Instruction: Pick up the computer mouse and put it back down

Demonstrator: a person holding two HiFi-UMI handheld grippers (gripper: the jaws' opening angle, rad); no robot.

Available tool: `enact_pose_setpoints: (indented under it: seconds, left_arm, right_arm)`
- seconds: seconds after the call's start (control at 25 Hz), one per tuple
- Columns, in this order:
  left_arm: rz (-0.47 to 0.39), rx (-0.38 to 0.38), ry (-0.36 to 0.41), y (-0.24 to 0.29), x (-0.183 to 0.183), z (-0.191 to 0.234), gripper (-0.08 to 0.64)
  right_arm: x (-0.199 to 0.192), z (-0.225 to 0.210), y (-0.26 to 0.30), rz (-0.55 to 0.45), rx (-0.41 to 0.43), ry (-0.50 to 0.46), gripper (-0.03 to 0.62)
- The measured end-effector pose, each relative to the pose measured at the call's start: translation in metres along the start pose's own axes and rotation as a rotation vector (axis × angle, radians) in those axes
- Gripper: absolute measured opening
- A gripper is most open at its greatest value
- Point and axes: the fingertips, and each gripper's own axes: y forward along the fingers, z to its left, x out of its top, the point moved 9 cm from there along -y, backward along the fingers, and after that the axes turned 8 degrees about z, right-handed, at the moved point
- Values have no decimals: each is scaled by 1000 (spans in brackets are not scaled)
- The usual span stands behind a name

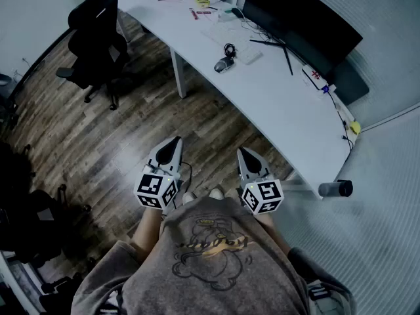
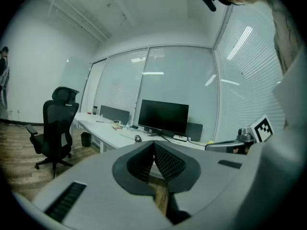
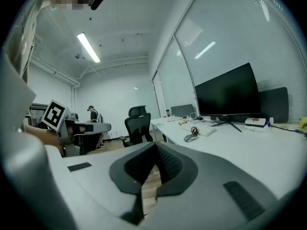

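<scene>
While both grippers hang well short of the desk [image 1: 275, 104], step: approach | left gripper [image 1: 173, 143], right gripper [image 1: 245, 153]: jaws together, empty | mouse [image 1: 224, 64]: on desk, untouched | next: step up to desk, spread one gripper's jaws around mouse

1 computer mouse [image 1: 224, 64], small, rounded and dark grey with a lighter sheen on top, lies flat and right way up on the white desk [image 1: 282, 110]. It sits near the desk's front edge, about midway along its curved length, also seen in the right gripper view [image 3: 191, 138].
</scene>
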Motion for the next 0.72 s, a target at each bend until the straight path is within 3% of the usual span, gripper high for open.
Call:
enact_pose_setpoints:
  seconds: [0.44, 0.72]
  left_arm:
    - [9, -10, 29, -11, 5, 14, 18]
    - [18, -54, 50, -18, -8, 28, 18]
  right_arm:
    - [1, 20, 13, -9, 15, 14, 6]
    - [-9, 37, 20, -24, -35, -2, 8]
